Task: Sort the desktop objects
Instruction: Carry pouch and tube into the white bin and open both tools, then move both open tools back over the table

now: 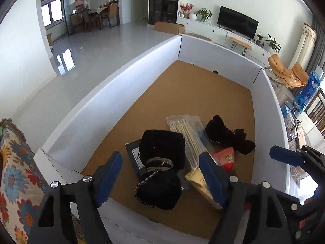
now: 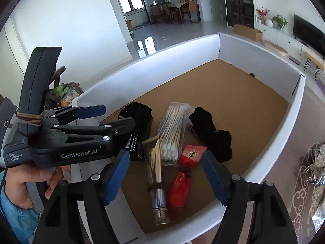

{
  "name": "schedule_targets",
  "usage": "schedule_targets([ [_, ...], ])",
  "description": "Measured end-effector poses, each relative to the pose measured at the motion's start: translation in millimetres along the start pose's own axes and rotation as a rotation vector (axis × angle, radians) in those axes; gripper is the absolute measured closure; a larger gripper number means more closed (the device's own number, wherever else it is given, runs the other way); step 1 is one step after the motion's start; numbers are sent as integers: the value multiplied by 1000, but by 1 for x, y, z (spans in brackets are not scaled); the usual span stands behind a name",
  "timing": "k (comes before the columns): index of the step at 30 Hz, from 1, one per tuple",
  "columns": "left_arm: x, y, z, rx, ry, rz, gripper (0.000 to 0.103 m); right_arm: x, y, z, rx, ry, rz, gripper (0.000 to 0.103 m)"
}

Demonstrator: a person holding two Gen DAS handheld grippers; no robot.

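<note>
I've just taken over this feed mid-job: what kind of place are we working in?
Most likely a home living room, with the work done in a white-walled tray with a cardboard floor. A flat TV stands on a low white cabinet, a dining table with wooden chairs sits further back, and potted plants line the cabinet.

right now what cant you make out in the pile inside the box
- Dark box: left wrist view, black knit bundle covers most of it; label unreadable.
- Red packet: left wrist view, partly behind the left tool's finger.
- Comb: right wrist view, its clear sleeve blurs it.
- Small dark thing by the far wall: too small to identify.
</note>
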State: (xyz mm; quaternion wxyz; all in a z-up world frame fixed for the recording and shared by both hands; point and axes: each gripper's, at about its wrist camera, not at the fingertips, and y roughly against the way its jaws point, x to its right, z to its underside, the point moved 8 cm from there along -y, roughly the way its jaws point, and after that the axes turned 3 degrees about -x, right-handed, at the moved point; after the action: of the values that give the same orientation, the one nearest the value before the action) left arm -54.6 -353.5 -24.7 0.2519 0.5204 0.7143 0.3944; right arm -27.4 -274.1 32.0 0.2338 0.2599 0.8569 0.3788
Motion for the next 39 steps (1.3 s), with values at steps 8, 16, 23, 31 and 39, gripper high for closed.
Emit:
schedule_targets([
  [8,71,60,-6,144,-62,102,26,105,89,75,167,-131,176,9],
  [16,210,96,22,169,-288,261,23,225,155,205,105,-341,382,9],
  [23,288,47,84,39,-407,292,22,278,183,267,65,-450,509,9],
  [31,314,-22,123,-57,-377,246,22,287,180,284,44,-475,549,9],
  [39,315,-39,123,-45,-353,217,22,291,174,287,30,-492,551,9],
])
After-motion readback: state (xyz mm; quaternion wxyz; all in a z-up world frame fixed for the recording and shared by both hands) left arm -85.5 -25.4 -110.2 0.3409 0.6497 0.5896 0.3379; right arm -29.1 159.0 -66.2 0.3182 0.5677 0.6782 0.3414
